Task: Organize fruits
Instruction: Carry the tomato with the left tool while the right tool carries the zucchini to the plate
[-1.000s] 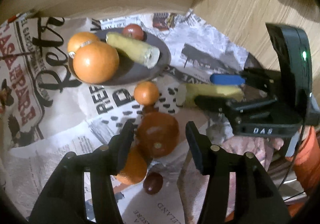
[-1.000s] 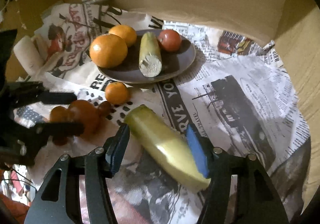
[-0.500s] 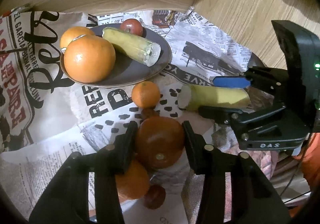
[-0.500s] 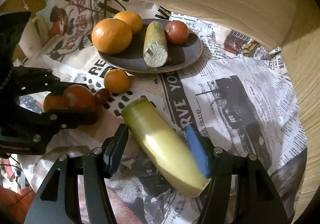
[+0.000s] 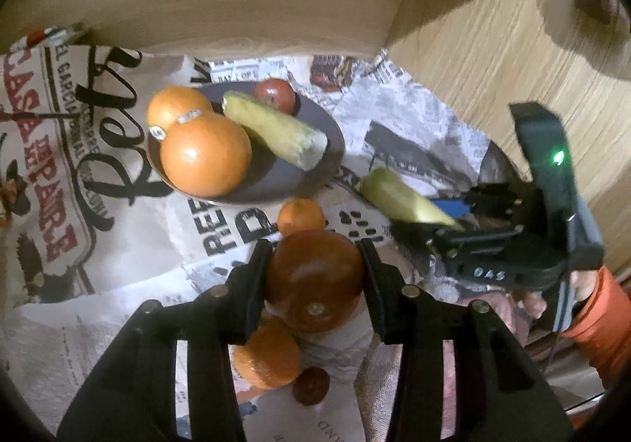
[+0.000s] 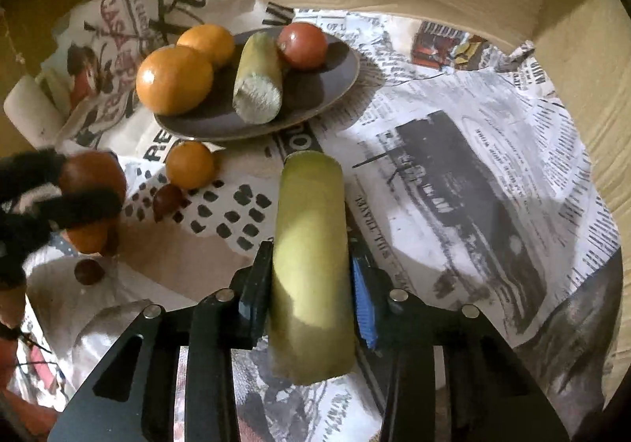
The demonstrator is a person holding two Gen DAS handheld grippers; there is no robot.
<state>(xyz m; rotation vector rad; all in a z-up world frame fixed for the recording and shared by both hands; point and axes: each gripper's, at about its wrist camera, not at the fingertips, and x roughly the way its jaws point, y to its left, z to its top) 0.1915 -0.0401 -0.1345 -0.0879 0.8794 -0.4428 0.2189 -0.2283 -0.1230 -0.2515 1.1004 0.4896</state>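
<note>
My left gripper (image 5: 315, 256) is shut on a large red tomato (image 5: 315, 280), held above the newspaper. My right gripper (image 6: 311, 264) is shut on a yellow-green corn cob (image 6: 311, 264), lifted and pointing at the plate; it also shows in the left wrist view (image 5: 402, 199). The dark plate (image 6: 315, 95) holds two oranges (image 6: 173, 81), a second cob (image 6: 258, 77) and a small red tomato (image 6: 303, 45). A small orange (image 6: 190, 165) lies in front of the plate. The left gripper shows at the left edge of the right wrist view (image 6: 67, 185).
Newspaper (image 6: 473, 166) covers the wooden table. Under the left gripper lie another orange (image 5: 266, 359) and a small dark fruit (image 5: 311, 385); a further dark fruit (image 6: 167, 201) lies near the small orange. A wooden wall (image 5: 236, 0) stands behind the plate.
Both grippers closed and lifted: the left took the large tomato, the right took the cob off the newspaper and turned it toward the plate.
</note>
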